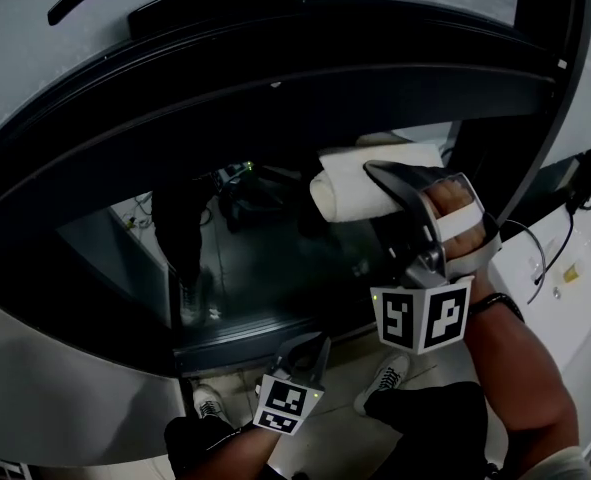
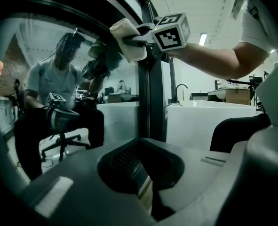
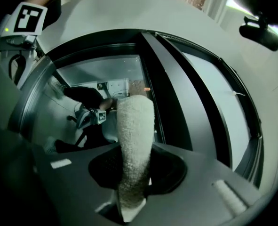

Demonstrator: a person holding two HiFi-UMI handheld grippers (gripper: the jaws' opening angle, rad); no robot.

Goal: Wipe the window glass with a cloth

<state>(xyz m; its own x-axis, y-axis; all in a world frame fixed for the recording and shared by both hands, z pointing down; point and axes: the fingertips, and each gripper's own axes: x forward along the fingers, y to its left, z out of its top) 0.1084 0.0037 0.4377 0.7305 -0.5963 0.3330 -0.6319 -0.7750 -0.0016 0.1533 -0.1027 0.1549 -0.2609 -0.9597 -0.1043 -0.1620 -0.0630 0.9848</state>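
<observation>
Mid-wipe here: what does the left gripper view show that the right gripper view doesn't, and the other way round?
Only the left gripper view shows the left gripper with its jaws together on nothing, and the right gripper seen from outside with the person's forearm behind it. Only the right gripper view shows the cloth clamped between that gripper's own jaws, plus the left gripper's marker cube. Both show the cloth held up at the window glass and the dark window frame.

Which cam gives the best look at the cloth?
Head view: the whole rolled cloth shows there, held up at the window glass by the right claw. The right gripper view shows it close but end-on, clamped between the jaws. The left gripper view shows it small, near the top edge.
</observation>
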